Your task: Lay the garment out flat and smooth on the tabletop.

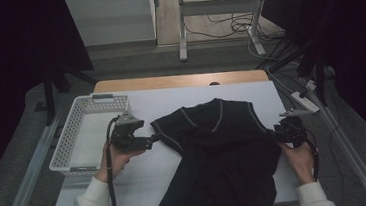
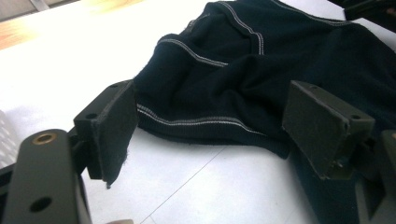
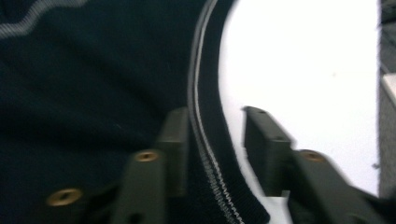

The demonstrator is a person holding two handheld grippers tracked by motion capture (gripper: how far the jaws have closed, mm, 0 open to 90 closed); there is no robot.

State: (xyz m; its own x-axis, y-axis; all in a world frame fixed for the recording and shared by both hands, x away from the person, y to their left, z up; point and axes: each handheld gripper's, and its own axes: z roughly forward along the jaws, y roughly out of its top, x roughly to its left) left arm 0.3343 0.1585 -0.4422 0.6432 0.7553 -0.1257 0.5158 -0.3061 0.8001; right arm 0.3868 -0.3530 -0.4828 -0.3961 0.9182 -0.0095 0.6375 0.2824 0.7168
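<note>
Dark vest between both wide-open grippers, left gripper and right gripper at its armhole edges.

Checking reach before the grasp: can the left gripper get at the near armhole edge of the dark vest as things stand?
Probably yes. The left gripper is open, and the vest's white-stitched edge lies flat on the table between its jaws with nothing in the way.

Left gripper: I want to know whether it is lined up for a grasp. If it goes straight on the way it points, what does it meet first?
The left gripper, open, would likely first meet the stitched armhole edge of the dark sleeveless top, lying between its jaws just ahead.
</note>
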